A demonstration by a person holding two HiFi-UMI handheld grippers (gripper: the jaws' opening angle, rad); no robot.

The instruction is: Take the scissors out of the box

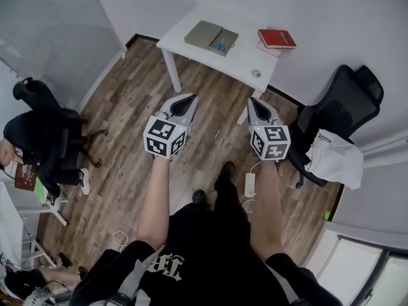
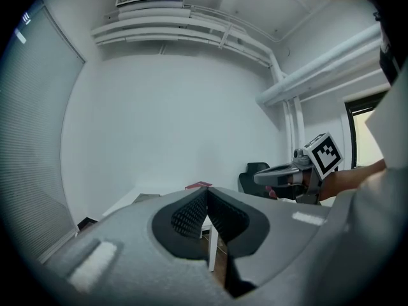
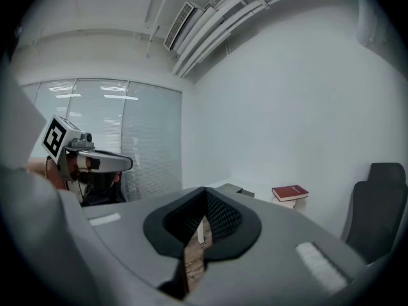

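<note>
Both claws are closed tight with nothing in them. The left gripper [image 1: 190,99] and right gripper [image 1: 254,101] have their pads pressed together, pointing roughly level out over the wood floor. The box [image 1: 211,37] sits on the white table [image 1: 191,21], well ahead of both claws and a bit nearer the left one's line. There's a blue bit in the box's right half [image 1: 220,45] that I'm guessing is the scissors, but it's too small to be sure.

Stuff I'd worry about from here:

- Jaws are shut. If either claw goes into the box like that, it just pokes the scissors or shoves the whole box along the tabletop. They need to open before going in.
- The scissors look like they lie flat and low inside, so the box wall could block a jaw. A shallow pinch on one handle probably means they swing or slip out on the lift.
- The box looks light. Pulling with one claw and nothing bracing it could drag the box up too, or push it toward the red book [image 1: 276,39], which lies ahead of the right claw.
- The black office chair [image 1: 344,101] is off to the right of the right claw, and a white power brick [image 1: 250,183] lies on the floor below and behind it, near the person's feet. Easy snag or trip on the way in.
</note>
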